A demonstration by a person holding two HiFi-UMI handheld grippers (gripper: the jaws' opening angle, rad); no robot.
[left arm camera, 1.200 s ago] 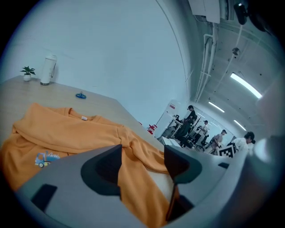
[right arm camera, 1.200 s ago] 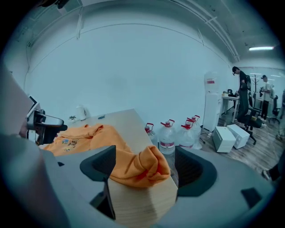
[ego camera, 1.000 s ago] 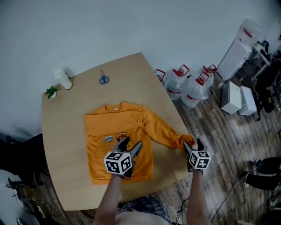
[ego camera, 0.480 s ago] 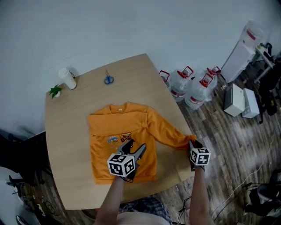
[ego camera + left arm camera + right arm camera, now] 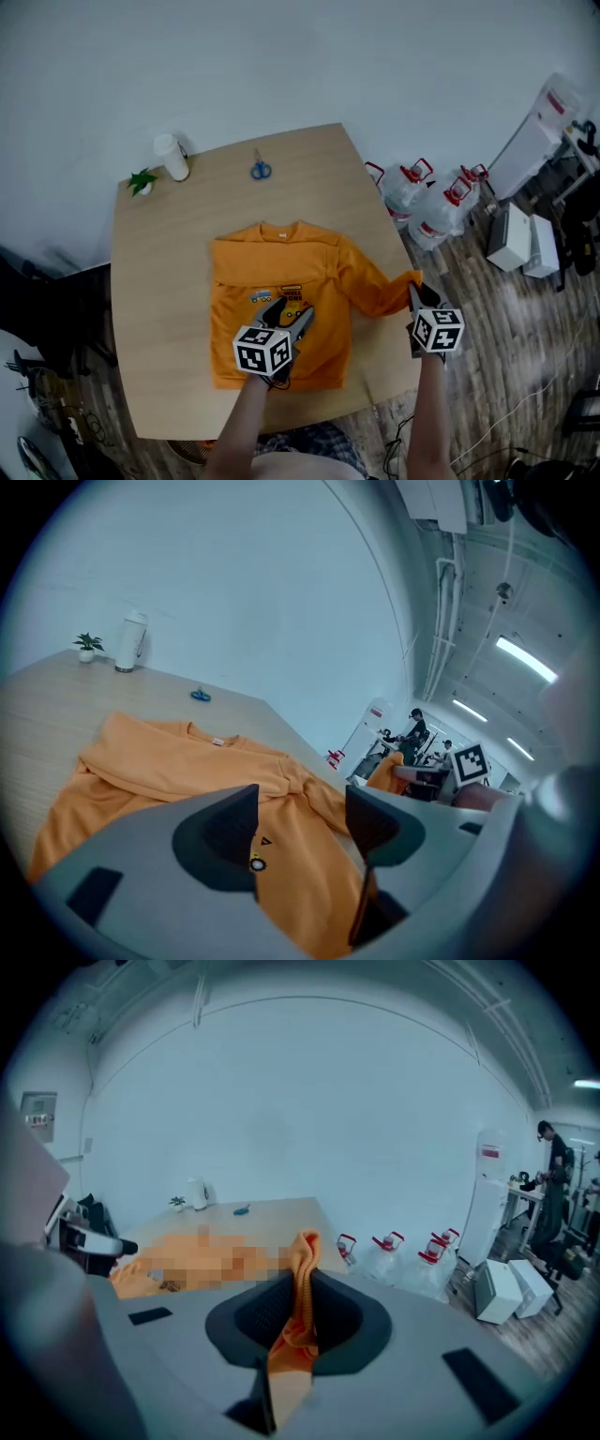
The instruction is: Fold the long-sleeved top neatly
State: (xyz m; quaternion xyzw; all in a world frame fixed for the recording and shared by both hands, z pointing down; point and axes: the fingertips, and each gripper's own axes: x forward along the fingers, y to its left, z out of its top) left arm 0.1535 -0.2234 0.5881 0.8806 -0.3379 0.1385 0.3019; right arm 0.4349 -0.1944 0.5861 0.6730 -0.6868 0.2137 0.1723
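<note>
Since second ago, your right gripper closes on sleeve cuff and rises off table edge. Jaws now clenched, orange cloth pinched between pads.

Long-sleeved top lies flat, front up, mid-table, collar toward far side. Right sleeve stretches out to your grip (other sleeve looks already folded across chest).

Left gripper sits over lower front, jaws apart, nothing held. Probably placed to steady body while sleeve swings across. Raised cuff probably avoids dragging cloth.

The chest print of the long-sleeved top is partly covered by the left hand-held gripper; its wording cannot be read.
</note>
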